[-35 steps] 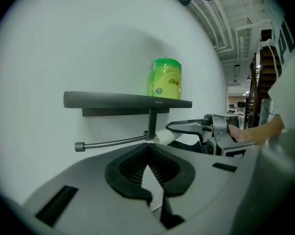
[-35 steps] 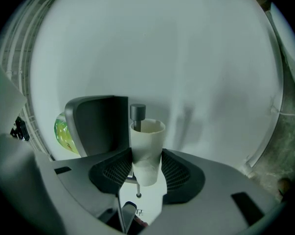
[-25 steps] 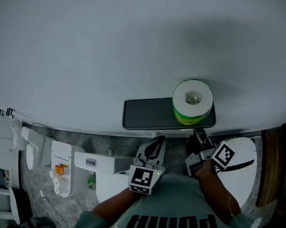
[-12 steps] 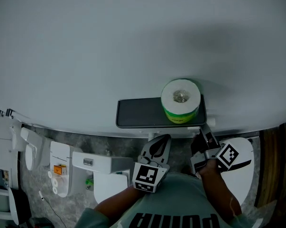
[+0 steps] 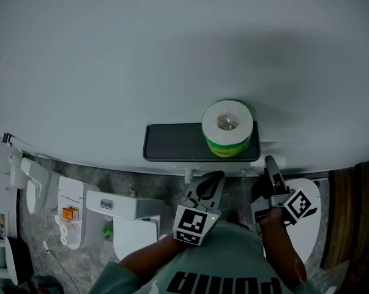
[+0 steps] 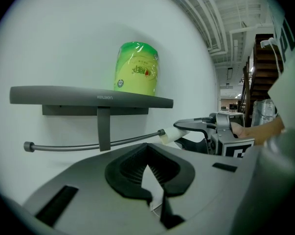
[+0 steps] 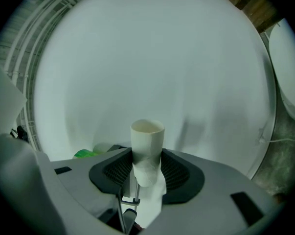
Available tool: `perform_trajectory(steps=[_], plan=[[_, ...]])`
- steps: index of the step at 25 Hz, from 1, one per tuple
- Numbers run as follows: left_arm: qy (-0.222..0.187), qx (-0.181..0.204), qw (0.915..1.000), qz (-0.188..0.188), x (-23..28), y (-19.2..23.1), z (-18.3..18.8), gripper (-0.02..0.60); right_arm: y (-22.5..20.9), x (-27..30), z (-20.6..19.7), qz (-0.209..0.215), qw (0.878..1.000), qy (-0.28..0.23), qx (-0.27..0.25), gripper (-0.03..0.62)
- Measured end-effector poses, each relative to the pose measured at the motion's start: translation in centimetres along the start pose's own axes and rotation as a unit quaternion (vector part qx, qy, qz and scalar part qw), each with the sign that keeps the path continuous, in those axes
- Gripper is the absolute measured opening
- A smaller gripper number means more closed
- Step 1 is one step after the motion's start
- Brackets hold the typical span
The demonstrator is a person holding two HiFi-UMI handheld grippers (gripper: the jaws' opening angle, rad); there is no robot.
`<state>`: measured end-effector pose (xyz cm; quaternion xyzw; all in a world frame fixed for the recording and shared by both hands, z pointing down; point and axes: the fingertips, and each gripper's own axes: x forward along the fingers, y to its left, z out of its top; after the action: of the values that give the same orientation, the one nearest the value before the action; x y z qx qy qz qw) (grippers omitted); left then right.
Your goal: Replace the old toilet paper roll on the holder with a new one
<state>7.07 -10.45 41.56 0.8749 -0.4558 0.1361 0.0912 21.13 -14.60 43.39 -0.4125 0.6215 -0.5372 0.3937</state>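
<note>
A thin metal rod [image 6: 88, 145] runs out from the wall under the shelf, bare along all that shows. Above it is the shelf [image 6: 64, 94] – a flat, dark grey slab with rounded corners, matt, held on one bracket against a plain white wall [image 5: 111, 54].

The new roll [image 6: 136, 70] stands upright at the shelf's right end, close to the front edge. It is a fat cylinder in glossy green and yellow plastic wrap with a small round label. From above, its white paper end and small centre hole show.

The left gripper [image 5: 216, 177] sits below the shelf's front edge, its black ribbed pads pressed together at the tips with nothing between them.

To its right is the old roll, now only a bare core [image 7: 147, 146] – a pale, smooth cardboard tube, open at the top, with a scrap of white paper hanging from its lower part. The right gripper [image 7: 147, 168] pinches it across the middle between its ribbed pads. Seen from the left gripper view, the core lies at the rod's free end, below the shelf's right end; whether the rod's tip is inside it cannot be told.
</note>
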Motion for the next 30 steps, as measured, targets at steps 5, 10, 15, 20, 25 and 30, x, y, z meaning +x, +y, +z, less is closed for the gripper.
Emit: perform_trajectory(steps=[5, 10, 15, 20, 25, 30], plan=[[0.001, -0.003, 0.9999, -0.011, 0.4, -0.3, -0.2, 0.005, 0.4, -1.0, 0.5, -0.007, 1.000, -0.012, -0.026, 0.190], [0.005, -0.003, 0.9998, -0.017, 0.3, -0.1, -0.4, 0.003, 2.4, -2.6, 0.1, -0.006, 0.995, -0.014, -0.099, 0.190], [0.001, 0.000, 0.9997, -0.024, -0.3, 0.5, -0.3, 0.004, 4.6, -3.6, -0.9, 0.002, 0.989, -0.019, -0.144, 0.190], [-0.011, -0.005, 0.9996, -0.027, -1.7, 1.8, 0.3, 0.003, 7.3, -4.0, -3.5, 0.008, 0.981, -0.007, -0.192, 0.190], [-0.020, -0.010, 0.9996, -0.019, -3.6, 3.8, 0.4, 0.004, 11.1, -3.1, -7.7, 0.032, 0.961, 0.030, -0.274, 0.190], [-0.030, -0.015, 0.9994, 0.002, -5.5, 6.4, 0.2, 0.003, 14.6, -1.6, -11.8, 0.053, 0.930, 0.065, -0.359, 0.190]])
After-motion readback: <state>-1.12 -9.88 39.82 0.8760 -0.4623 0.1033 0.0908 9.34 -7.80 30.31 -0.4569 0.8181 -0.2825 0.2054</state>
